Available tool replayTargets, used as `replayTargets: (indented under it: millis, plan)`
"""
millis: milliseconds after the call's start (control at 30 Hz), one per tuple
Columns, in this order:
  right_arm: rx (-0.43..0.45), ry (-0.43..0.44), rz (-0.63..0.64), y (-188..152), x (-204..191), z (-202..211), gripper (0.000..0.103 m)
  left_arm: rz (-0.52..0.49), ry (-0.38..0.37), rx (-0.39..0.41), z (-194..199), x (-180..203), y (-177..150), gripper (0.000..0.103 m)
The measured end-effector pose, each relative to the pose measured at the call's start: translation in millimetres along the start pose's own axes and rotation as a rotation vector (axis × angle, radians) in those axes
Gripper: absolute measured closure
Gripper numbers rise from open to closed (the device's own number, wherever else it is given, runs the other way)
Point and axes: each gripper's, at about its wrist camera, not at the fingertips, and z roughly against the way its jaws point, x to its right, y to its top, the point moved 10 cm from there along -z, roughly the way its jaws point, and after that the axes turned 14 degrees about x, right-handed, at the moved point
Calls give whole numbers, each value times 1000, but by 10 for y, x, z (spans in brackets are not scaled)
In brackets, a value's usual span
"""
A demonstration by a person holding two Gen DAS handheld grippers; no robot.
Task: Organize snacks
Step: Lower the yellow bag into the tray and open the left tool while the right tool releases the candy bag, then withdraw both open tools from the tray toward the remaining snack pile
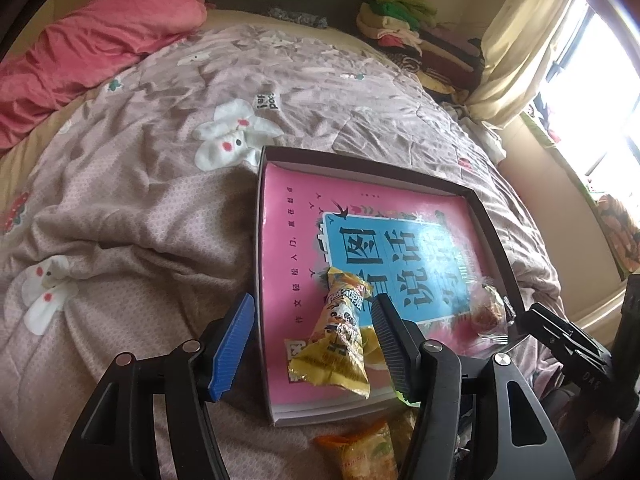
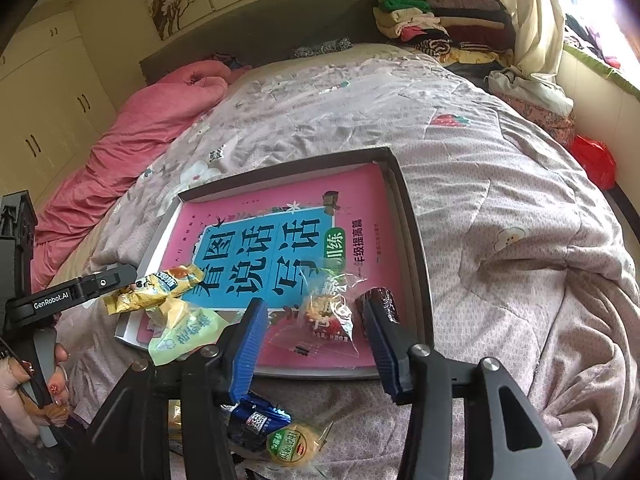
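Observation:
A shallow dark-rimmed box (image 1: 360, 160) (image 2: 414, 240) lies on the bed with a pink book (image 1: 296, 200) (image 2: 360, 200) inside. On the book, a yellow snack packet (image 1: 340, 340) (image 2: 160, 286) lies between the spread blue pads of my left gripper (image 1: 314, 304); neither pad presses it. My right gripper (image 2: 314, 306) is open around a clear-wrapped brown snack (image 2: 328, 316) (image 1: 488, 308), also resting on the book. A dark red snack (image 2: 380, 304) sits beside its right finger. A pale green packet (image 2: 184, 332) hangs over the box's near left corner.
Loose snacks lie on the quilt in front of the box: a blue packet (image 2: 256, 420), a round yellow pastry (image 2: 296, 446) and an orange packet (image 1: 368, 452). A pink blanket (image 1: 80, 52) and a pile of clothes (image 1: 420, 40) lie beyond. A hand (image 2: 24, 380) holds the left gripper.

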Motion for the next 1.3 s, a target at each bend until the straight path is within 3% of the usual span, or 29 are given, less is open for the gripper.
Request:
replayTargets:
  millis: [167, 467, 1300]
  plan:
    - [13, 6, 7, 32, -33, 43, 50, -9, -3, 14, 103, 24, 22, 33]
    - [26, 24, 15, 58, -86, 114, 48, -14, -17, 14, 207, 91, 21, 29]
    - [79, 46, 62, 43, -166, 467, 33, -87, -52, 8, 571, 314, -179, 25]
